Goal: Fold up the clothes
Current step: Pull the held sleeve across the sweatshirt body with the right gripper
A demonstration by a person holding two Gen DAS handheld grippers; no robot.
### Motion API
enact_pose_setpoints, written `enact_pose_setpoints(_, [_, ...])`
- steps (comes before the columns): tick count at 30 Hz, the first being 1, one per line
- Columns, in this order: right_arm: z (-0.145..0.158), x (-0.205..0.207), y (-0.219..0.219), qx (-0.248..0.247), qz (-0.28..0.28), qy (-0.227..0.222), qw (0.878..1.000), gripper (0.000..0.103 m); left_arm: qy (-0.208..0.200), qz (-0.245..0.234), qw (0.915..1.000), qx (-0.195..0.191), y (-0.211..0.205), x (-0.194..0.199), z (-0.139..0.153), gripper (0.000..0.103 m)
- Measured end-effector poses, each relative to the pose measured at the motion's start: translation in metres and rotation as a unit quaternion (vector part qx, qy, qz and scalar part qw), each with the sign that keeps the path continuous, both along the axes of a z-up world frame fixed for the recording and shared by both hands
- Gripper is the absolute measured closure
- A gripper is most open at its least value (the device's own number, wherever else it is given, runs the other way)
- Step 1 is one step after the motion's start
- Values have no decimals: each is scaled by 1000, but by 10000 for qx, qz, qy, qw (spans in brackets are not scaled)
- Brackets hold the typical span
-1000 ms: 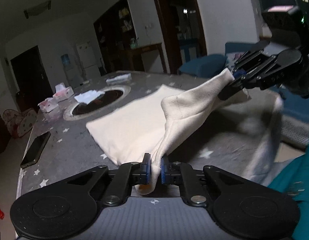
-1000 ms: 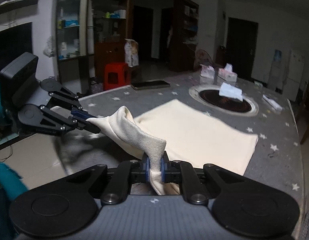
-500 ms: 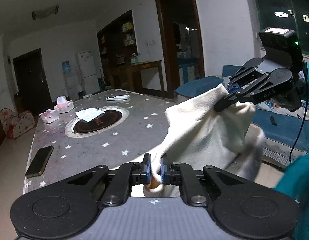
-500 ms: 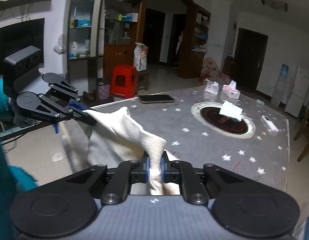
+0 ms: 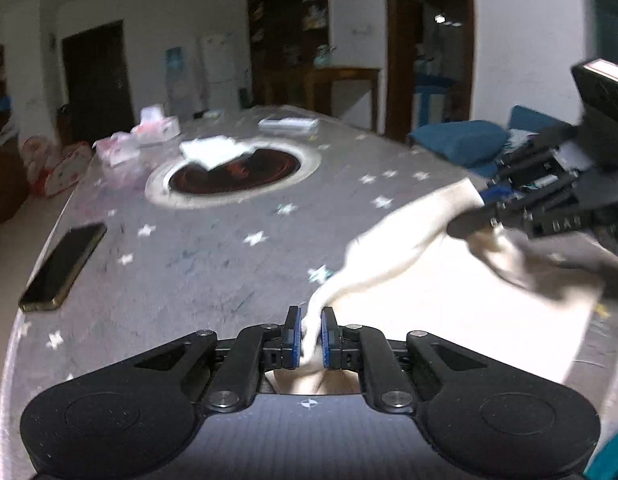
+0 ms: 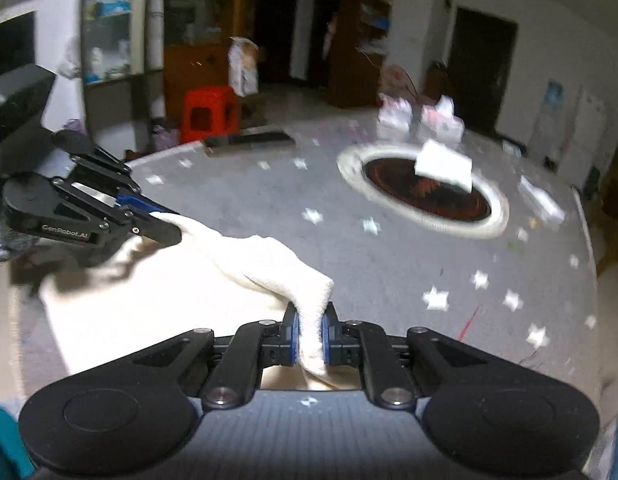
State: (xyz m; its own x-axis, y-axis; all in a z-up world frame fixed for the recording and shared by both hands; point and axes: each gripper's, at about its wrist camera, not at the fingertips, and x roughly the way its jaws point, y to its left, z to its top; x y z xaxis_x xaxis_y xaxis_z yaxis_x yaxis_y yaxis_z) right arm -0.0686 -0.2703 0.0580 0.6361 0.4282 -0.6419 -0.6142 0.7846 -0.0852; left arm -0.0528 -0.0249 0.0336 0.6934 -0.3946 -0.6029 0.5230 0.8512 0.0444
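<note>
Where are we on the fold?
Done: not clear; the cream garment lies partly flat at the near edge of the star-print table. In hand: left gripper and right gripper each pinch a bunched edge, raised. Left: lay it down, release, finish folding.

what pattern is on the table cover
Grey table cover scattered with small white stars; clearest in the left wrist view.

The left claw (image 5: 309,330) is clamped tight, its blue-padded fingers (image 5: 293,332) nearly meeting on a pinch of cream cloth (image 5: 393,256). The right claw (image 6: 309,330) is closed the same way on another part of that cloth. Each claw shows in the other's view, reaching in low from the side, near the surface (image 5: 197,256).
</note>
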Motion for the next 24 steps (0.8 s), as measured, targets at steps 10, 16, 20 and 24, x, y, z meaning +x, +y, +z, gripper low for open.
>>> enact_pose_setpoints(10, [-7, -30, -15, 385, -829, -228, 9956, 81, 112, 582, 9981, -137, 11, 2, -4, 75])
enact_pose_setpoints(16, [-13, -49, -19, 417, -809, -19, 9959, 81, -47, 1014, 9945, -268, 17, -2, 10, 75])
enact_pose_setpoints(20, [-22, -46, -32, 536, -1093, 245, 9923, 81, -101, 1255, 9912, -407, 22, -5, 20, 79])
enact_pose_setpoints(24, [-16, -39, -40, 709, -1228, 188, 9897, 82, 34, 916, 9936, -663, 14, -16, 24, 79])
